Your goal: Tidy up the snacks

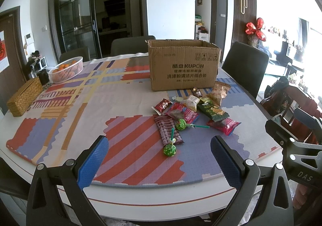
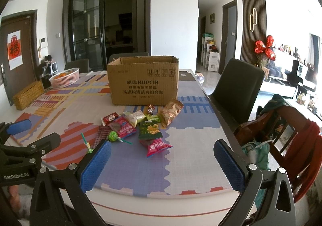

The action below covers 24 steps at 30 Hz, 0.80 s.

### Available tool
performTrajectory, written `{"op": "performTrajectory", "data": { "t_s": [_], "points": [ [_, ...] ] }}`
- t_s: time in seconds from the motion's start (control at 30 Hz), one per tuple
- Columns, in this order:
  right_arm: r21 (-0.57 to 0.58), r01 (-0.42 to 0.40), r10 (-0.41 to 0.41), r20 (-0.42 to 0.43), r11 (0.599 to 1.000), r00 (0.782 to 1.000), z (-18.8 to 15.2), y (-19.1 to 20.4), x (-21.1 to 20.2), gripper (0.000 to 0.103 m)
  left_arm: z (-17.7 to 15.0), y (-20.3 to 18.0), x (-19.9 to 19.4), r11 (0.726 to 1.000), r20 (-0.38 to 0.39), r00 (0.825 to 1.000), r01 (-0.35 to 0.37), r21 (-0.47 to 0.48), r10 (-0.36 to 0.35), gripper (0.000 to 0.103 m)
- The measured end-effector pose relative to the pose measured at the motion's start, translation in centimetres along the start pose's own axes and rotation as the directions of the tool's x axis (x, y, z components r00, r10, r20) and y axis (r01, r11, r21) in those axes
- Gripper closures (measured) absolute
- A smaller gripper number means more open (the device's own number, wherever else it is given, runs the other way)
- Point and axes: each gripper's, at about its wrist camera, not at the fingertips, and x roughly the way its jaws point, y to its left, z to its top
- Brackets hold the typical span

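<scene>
An open cardboard box (image 1: 183,65) (image 2: 143,80) stands on the patterned table mat. In front of it lies a heap of several snack packets (image 1: 193,108) (image 2: 140,123), among them a dark green chip bag (image 1: 213,112) (image 2: 150,130), a pink packet (image 1: 224,125) (image 2: 157,146) and a golden bag (image 1: 219,92) (image 2: 171,113). Two green lollipops (image 1: 170,149) (image 1: 182,124) lie nearest me; one lollipop (image 2: 113,136) shows in the right wrist view. My left gripper (image 1: 160,162) hangs open at the near table edge, short of the snacks. My right gripper (image 2: 163,165) is open too, to the right of it.
A pink basket of oranges (image 1: 66,70) (image 2: 64,80) and a woven tissue box (image 1: 25,96) (image 2: 28,95) sit at the far left. Dark chairs (image 1: 244,67) (image 2: 237,85) ring the table. A wooden chair with a red garment (image 2: 291,141) stands close on the right.
</scene>
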Motion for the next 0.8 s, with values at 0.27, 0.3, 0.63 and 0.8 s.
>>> {"op": "performTrajectory", "data": {
  "t_s": [0.27, 0.3, 0.63, 0.8],
  "points": [
    [0.000, 0.000, 0.000, 0.001, 1.000, 1.000, -0.02, -0.03, 0.05, 0.001, 0.02, 0.01, 0.04, 1.000, 0.000, 1.000, 0.000, 0.000, 0.000, 0.000],
    [0.000, 0.000, 0.000, 0.001, 1.000, 1.000, -0.03, -0.01, 0.08, 0.001, 0.02, 0.01, 0.03, 1.000, 0.000, 1.000, 0.000, 0.000, 0.000, 0.000],
    [0.000, 0.000, 0.000, 0.000, 1.000, 1.000, -0.10, 0.00, 0.23, 0.001, 0.02, 0.02, 0.03, 1.000, 0.000, 1.000, -0.001, 0.001, 0.001, 0.000],
    [0.001, 0.000, 0.000, 0.001, 1.000, 1.000, -0.12, 0.00, 0.27, 0.001, 0.01, 0.02, 0.00, 1.000, -0.001, 1.000, 0.000, 0.001, 0.000, 0.000]
  ]
}}
